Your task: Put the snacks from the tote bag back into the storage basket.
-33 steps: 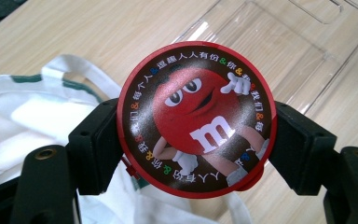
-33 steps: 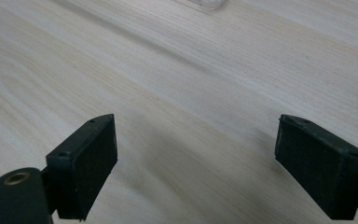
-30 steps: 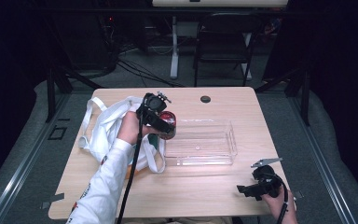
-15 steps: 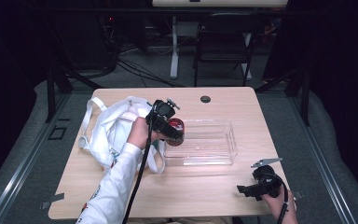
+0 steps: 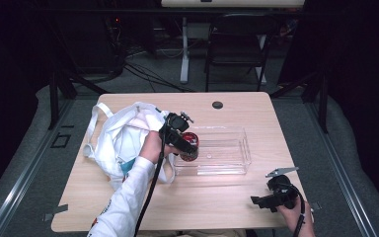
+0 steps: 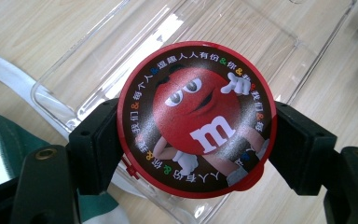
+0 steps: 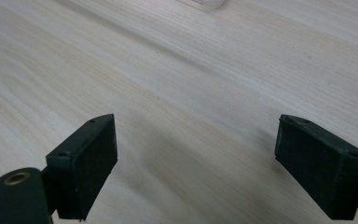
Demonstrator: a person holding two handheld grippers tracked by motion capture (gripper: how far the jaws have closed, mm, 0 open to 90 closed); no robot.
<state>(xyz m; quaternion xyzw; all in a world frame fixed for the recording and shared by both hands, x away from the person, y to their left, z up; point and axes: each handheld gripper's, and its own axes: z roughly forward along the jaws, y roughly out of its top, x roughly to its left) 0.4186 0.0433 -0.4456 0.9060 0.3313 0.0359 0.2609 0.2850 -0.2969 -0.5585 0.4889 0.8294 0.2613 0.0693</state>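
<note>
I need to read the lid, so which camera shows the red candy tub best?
The left gripper view: the red candy tub faces the camera, its printed lid sharp. The high view shows it small at the clear tray.

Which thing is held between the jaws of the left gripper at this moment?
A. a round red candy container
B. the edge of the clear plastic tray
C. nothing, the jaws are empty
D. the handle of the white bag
A: in the left gripper view the pads of the left gripper press on both sides of the round red candy container, which hangs over the clear plastic tray; the white bag lies beside it.
</note>
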